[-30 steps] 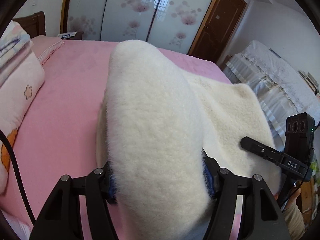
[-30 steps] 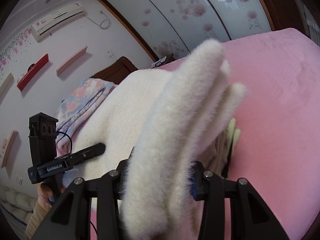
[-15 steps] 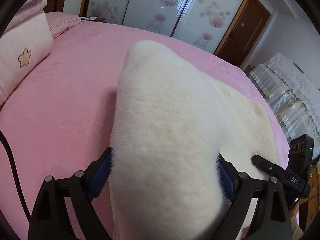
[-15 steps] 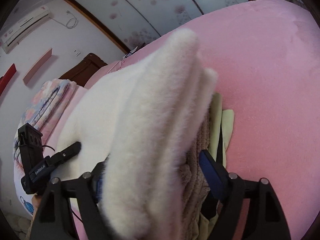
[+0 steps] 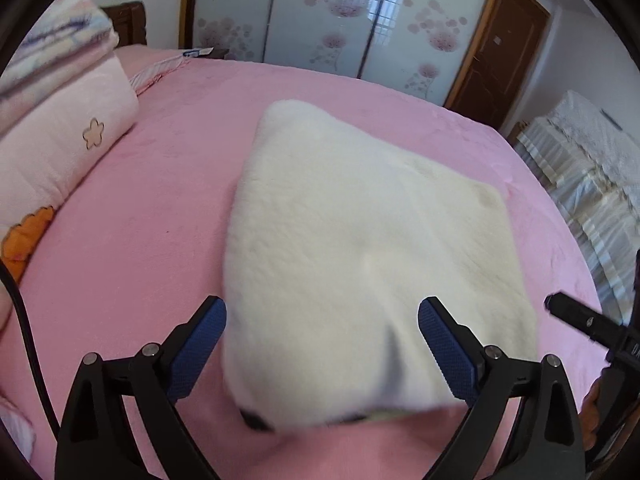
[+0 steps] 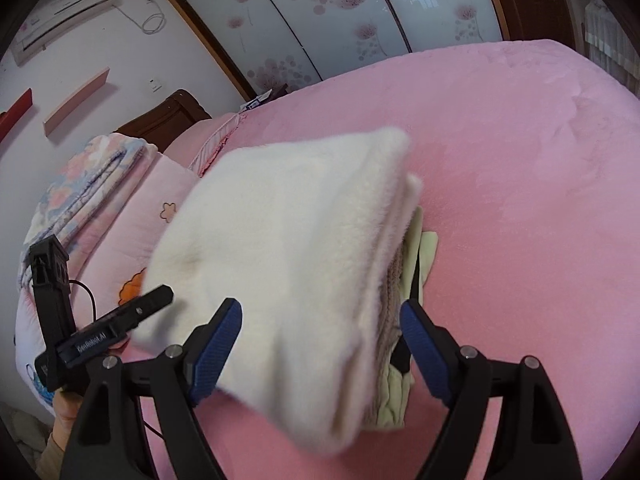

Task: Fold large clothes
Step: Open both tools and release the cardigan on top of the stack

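A thick white fleece garment lies folded on the pink bed. Its near edge is blurred and sags between the blue pads of my left gripper, whose jaws are opening and do not press on it. In the right wrist view the same fleece rests on a brownish knit and a pale green garment. My right gripper stands open around the fleece's near corner, pads clear of it. Each gripper shows in the other's view: the left gripper, the right gripper.
Folded pink and flowered quilts are stacked at the bed's left side. A black cable hangs at the left. A flowered sliding wardrobe and a brown door stand behind. A lace-covered bed is to the right.
Both grippers have opened and sunk toward the bed. The fleece edge that they were shut on is let go and has dropped onto the pile.
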The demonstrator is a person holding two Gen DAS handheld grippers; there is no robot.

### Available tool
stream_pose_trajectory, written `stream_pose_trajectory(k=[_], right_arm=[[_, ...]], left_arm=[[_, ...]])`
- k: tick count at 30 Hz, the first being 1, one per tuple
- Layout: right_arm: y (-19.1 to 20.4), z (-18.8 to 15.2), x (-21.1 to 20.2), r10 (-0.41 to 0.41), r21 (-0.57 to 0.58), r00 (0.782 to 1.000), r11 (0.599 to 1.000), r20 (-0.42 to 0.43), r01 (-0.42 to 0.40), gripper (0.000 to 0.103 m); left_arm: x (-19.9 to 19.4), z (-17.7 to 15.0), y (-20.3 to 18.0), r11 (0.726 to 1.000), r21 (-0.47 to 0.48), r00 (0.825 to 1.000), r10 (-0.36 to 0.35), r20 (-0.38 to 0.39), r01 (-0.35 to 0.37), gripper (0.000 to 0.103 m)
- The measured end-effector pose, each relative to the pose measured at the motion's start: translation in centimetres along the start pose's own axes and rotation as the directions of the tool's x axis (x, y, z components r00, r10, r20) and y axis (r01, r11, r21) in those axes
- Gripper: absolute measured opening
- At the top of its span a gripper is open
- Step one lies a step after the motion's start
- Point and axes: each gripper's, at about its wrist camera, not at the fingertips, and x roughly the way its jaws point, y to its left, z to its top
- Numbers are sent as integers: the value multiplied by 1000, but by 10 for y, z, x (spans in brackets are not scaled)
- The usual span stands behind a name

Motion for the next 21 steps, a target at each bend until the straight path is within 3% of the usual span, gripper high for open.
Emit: stream_pose_trajectory(k=[8,14,21], right_arm=[[35,-39,-115,-55,-57,998,997,-26,53,81],[53,-83,-222,-80,-76,997,994,-11,79,81],[80,-138,-330,-133,-143,991,981,9,133,81]], left_arm=[[-125,-35,-55,999,-32,999,20,26,-19,96],[-225,-95,-103,1000,13,998,27,49,-28,96],[-323,-167,-153,999,6,997,-38,64,38,96]])
